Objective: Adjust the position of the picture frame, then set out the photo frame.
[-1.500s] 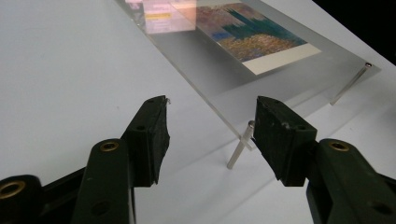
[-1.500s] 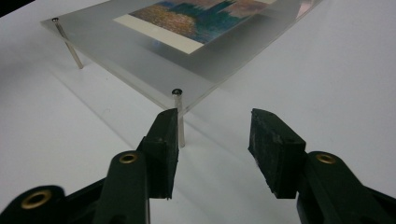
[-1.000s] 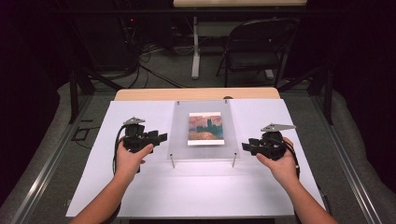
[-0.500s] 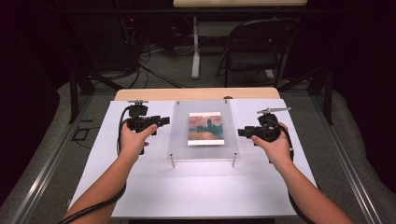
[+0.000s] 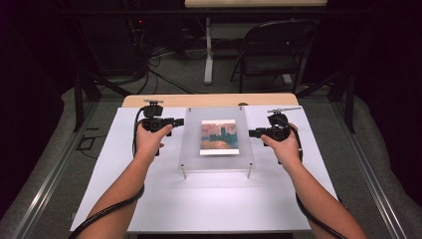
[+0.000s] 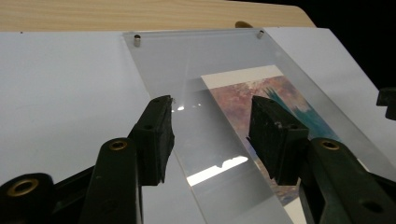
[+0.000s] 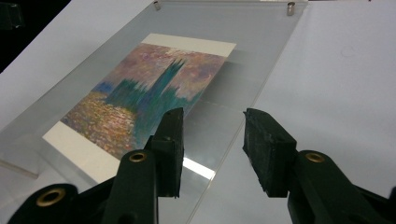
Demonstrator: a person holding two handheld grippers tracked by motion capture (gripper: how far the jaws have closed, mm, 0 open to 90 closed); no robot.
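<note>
A clear acrylic frame stands on short metal posts in the middle of the white table top. Under its sheet lies a painted picture card in orange, pink and teal. My left gripper points at the frame's left edge, jaws open. In the left gripper view the open gripper hovers over that edge of the sheet and the card. My right gripper faces the frame's right edge. In the right gripper view the open gripper straddles the edge of the sheet, beside the card, without pressing it.
The white sheet covers a wooden table whose far edge shows behind the frame. A folding chair, a table leg and cables stand on the floor beyond. Bare white surface lies on both sides and in front of the frame.
Both hands have moved away from the person, from beside the frame's near corners to the middle of its sides, and slightly inward. The frame and card have not moved.
</note>
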